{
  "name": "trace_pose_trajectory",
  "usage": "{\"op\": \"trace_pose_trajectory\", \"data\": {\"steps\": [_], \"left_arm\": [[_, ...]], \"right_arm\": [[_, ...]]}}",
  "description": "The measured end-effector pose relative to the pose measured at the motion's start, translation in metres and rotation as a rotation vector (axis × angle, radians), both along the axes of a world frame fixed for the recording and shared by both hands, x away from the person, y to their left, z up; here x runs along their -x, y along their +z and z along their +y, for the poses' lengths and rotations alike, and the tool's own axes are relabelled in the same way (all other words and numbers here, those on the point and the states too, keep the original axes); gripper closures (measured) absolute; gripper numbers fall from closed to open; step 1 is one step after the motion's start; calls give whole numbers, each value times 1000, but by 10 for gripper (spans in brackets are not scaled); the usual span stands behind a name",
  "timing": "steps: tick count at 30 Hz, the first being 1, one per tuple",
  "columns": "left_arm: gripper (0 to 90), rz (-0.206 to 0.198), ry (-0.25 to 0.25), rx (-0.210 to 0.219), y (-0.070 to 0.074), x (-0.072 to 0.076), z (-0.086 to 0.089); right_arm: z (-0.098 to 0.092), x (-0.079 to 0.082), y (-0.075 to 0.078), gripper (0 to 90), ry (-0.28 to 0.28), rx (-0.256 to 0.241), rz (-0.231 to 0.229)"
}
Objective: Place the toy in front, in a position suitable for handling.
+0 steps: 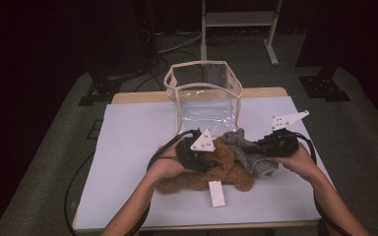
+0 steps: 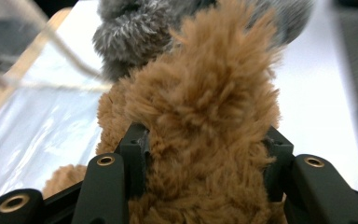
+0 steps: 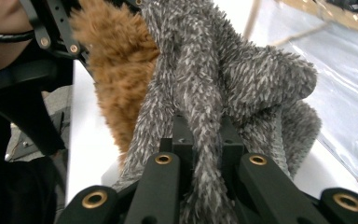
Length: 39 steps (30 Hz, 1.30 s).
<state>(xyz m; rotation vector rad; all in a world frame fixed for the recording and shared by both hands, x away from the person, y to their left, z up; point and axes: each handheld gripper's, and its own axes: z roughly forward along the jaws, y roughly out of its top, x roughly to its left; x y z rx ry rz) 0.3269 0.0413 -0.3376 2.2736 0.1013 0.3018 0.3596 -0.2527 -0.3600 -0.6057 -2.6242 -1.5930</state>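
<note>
Forearms come in from the bottom of the high view, each hand holding a gripper over a white table (image 1: 128, 147). Between them lie a brown plush toy (image 1: 229, 172) and a grey plush toy (image 1: 246, 147), touching each other near the front middle of the table. A white tag (image 1: 216, 193) lies flat just in front of the brown toy. Behind the toys stands a clear bag (image 1: 204, 91) with a cream rim, its mouth open upward. The left gripper (image 1: 204, 155) rests on the brown toy and the right gripper (image 1: 266, 147) on the grey one, but from this height the jaws are hidden in the fur.

Seen from the left gripper view, the left gripper (image 2: 205, 149) is clenched on a thick fold of the brown plush toy (image 2: 200, 107), fur bulging between the two black jaws. The grey plush toy (image 2: 135, 28) sits just beyond it, and the clear bag (image 2: 28, 116) is a blur at the left.

Turning to the right gripper view, the right gripper (image 3: 207, 140) is clamped on a narrow strip of the grey plush toy (image 3: 223, 74). The brown plush toy (image 3: 116, 65) presses against its left side, with the other gripper's black frame above it, and the clear bag (image 3: 340, 79) lies to the right.
</note>
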Motion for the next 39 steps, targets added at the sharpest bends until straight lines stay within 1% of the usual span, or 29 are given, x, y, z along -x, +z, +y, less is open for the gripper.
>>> {"op": "trace_pose_trajectory", "data": {"steps": [2,3,4,5,7,8,10,11,12,13,15,16,18,20,21,23,26,31,34,35,37,39], "left_arm": [[488,17,-37,-9,2,5,-2],[479,9,-45,-25,1,5,-4],[454,18,-48,-28,-1,5,-6],[454,25,-47,-29,-3,4,-8],[403,41,-45,-28,-7,2,-10],[362,47,-45,-28,-9,0,-12],[282,45,-42,-35,-9,-1,-15],[236,53,-45,-45,-9,-2,-16],[172,57,-41,-56,-9,-2,-18],[172,51,-32,-76,-8,-3,-20],[102,51,-16,-102,-9,-4,-24],[86,47,-15,-112,-10,-4,-26],[40,39,-12,-128,-13,-4,-31],[12,44,-17,-132,-18,-4,-35],[5,48,-21,-141,-20,-3,-36],[5,45,-34,-147,-21,-3,-36],[4,20,-39,-184,-21,-2,-40],[0,-2,-48,-237,-26,-3,-45],[0,4,-51,-272,-30,-3,-47],[34,6,-49,-275,-30,-3,-47],[151,26,-32,-268,-28,-4,-46],[298,34,-32,-225,-23,-6,-42]], "right_arm": [[1,8,7,815,20,5,-17],[1,11,9,815,27,6,-20],[2,15,10,816,33,23,-27],[2,15,10,816,33,23,-27],[1,15,6,816,29,29,-17],[0,15,2,816,27,23,-6],[-4,13,-5,816,21,2,12],[-5,12,-8,816,16,-8,20],[-8,11,-12,816,13,-20,31],[-8,11,-12,816,13,-20,31],[-10,11,-14,816,5,-22,27],[-11,11,-14,815,2,-26,27],[-13,11,-14,816,-1,-25,29],[-15,11,-15,815,-3,-24,28],[-16,12,-15,815,-4,-21,29],[-18,12,-15,815,-6,-21,30],[-19,12,-16,815,-7,-23,32],[-18,11,-19,815,-7,-25,36],[-19,11,-19,815,-11,-22,39],[-19,10,-20,815,-10,-22,39],[-20,10,-20,815,-13,-23,41],[-23,11,-21,815,-16,-30,43]]}}
